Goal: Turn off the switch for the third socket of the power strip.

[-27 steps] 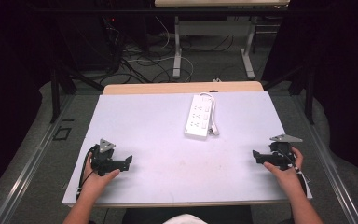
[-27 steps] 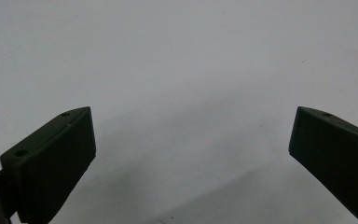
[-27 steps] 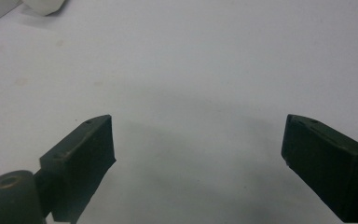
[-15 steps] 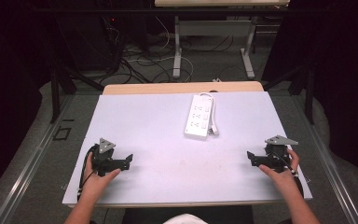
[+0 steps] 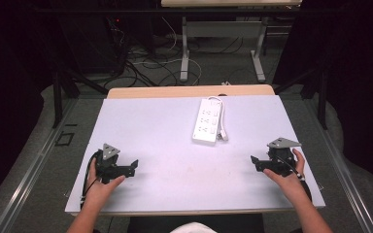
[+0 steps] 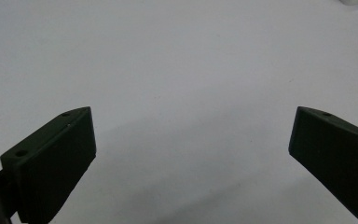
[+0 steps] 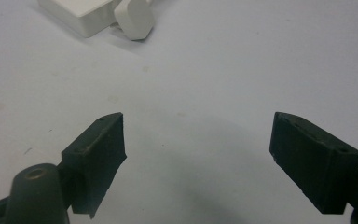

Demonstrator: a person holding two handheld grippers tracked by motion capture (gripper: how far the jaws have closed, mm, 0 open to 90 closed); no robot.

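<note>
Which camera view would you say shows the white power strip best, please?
The high view: the whole power strip lies on the table with its sockets and plug visible. The right gripper view catches only one corner and the plug at its top edge, and the left gripper view just a sliver at its top right.

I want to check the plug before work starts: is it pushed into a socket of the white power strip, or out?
Out. The plug lies on the table beside the power strip.
</note>
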